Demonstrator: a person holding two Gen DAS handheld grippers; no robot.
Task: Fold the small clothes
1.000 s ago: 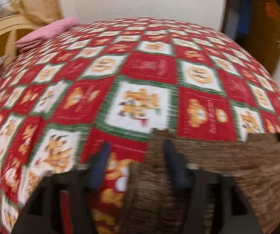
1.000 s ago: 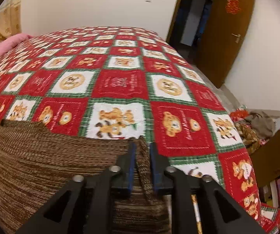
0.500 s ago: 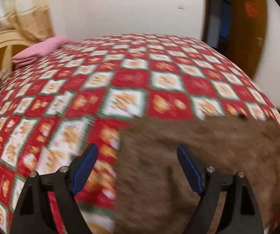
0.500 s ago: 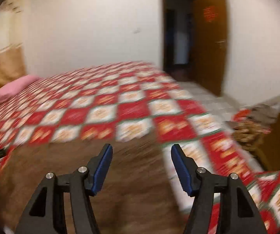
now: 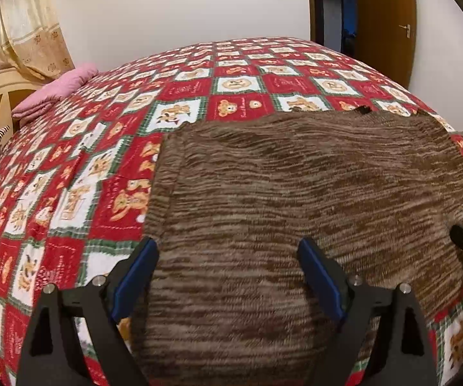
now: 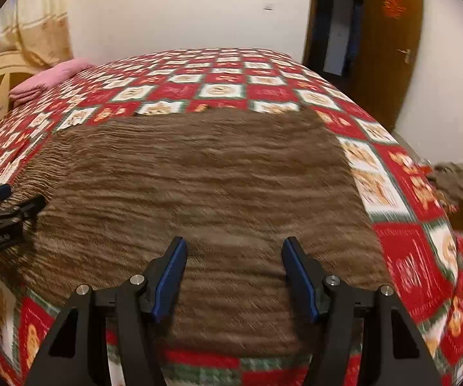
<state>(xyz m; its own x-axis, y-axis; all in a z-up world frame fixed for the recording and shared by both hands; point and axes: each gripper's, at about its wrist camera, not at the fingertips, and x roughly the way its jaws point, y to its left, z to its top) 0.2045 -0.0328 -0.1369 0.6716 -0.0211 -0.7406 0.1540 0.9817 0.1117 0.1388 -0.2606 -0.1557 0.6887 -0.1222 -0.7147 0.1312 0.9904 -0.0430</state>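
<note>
Sweater (image 5: 296, 193) beneath left hand-held gripper (image 5: 228, 267)

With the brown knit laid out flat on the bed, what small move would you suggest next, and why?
Probably lower both tongs onto the near edge of the brown knit and pinch it for another fold. The left tongs are opening with nothing gripped, the right tongs stand open, and the knit lies flat on the quilt.

My left gripper (image 5: 228, 276) hangs over the brown knitted garment (image 5: 312, 193), jaws opening, nothing pinched. Bedspread (image 5: 70, 193) at nine o'clock, pink pillow (image 5: 57, 91) at ten.
</note>
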